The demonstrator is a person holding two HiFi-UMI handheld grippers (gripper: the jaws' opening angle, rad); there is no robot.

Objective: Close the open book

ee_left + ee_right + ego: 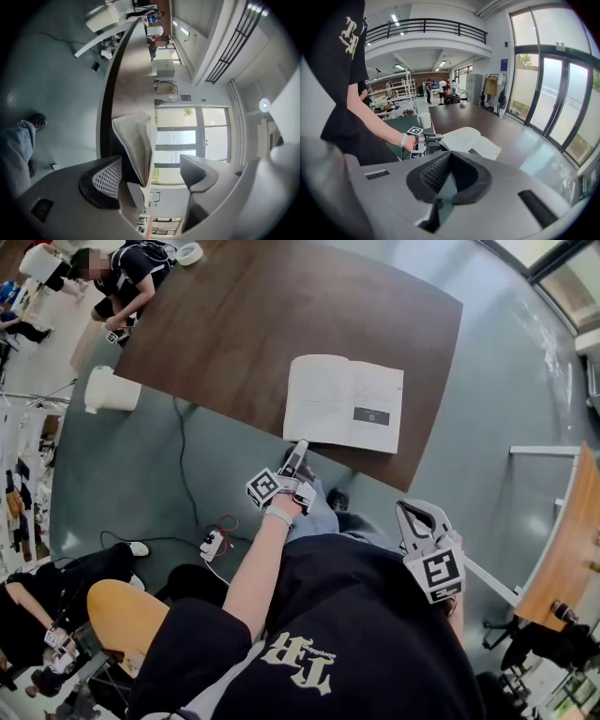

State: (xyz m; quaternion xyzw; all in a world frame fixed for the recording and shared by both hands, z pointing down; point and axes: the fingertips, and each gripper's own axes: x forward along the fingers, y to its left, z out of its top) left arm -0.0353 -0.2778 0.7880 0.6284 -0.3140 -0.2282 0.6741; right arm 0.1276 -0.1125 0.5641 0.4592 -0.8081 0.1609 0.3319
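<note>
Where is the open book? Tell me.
In the head view the open book lies on the brown table by its near edge, right of centre, with the left tool at the book's near side.

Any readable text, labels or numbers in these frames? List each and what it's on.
Nothing can be quoted.
Print on the shirt: ornate letters, upside down, not legible.
Pages of the book: print too small.
Dark patch on its right page: label blurred.
Markers on the cube: square patterns, no words.
</note>
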